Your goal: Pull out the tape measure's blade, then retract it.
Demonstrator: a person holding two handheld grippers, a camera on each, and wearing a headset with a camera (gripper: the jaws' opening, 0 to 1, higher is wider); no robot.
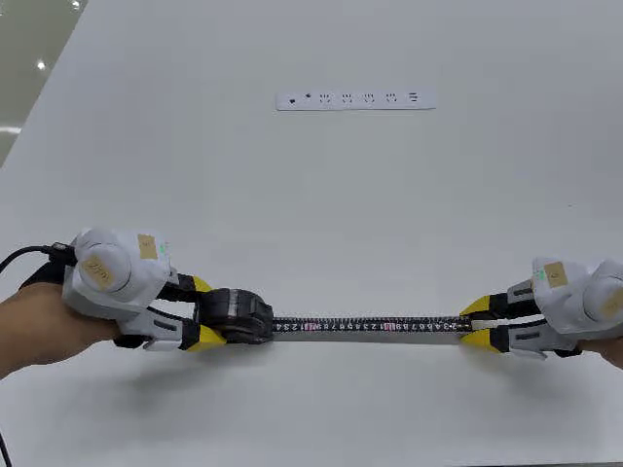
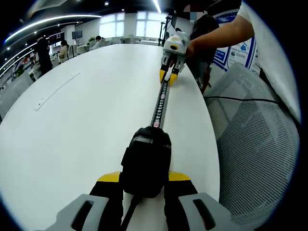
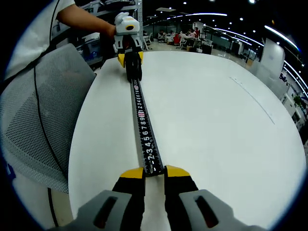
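Note:
A black tape measure case (image 1: 237, 316) (image 2: 146, 161) sits between the yellow-tipped fingers of my left gripper (image 1: 204, 311) (image 2: 144, 177), which is shut on it. Its dark blade (image 1: 370, 325) (image 2: 161, 101) (image 3: 144, 131) with white numbers lies pulled out flat along the white table (image 1: 321, 195). My right gripper (image 1: 477, 322) (image 3: 149, 172) is shut on the blade's end. From the right gripper view, the left gripper (image 3: 127, 36) and the case (image 3: 134, 67) sit at the far end; in the left gripper view the right gripper (image 2: 168, 74) holds the far end.
A white power strip (image 1: 355, 99) (image 2: 55, 90) lies on the table well beyond the blade. A mesh office chair (image 2: 255, 134) (image 3: 43, 110) stands at the table's near edge. The table's left edge (image 1: 39, 97) borders a shiny floor.

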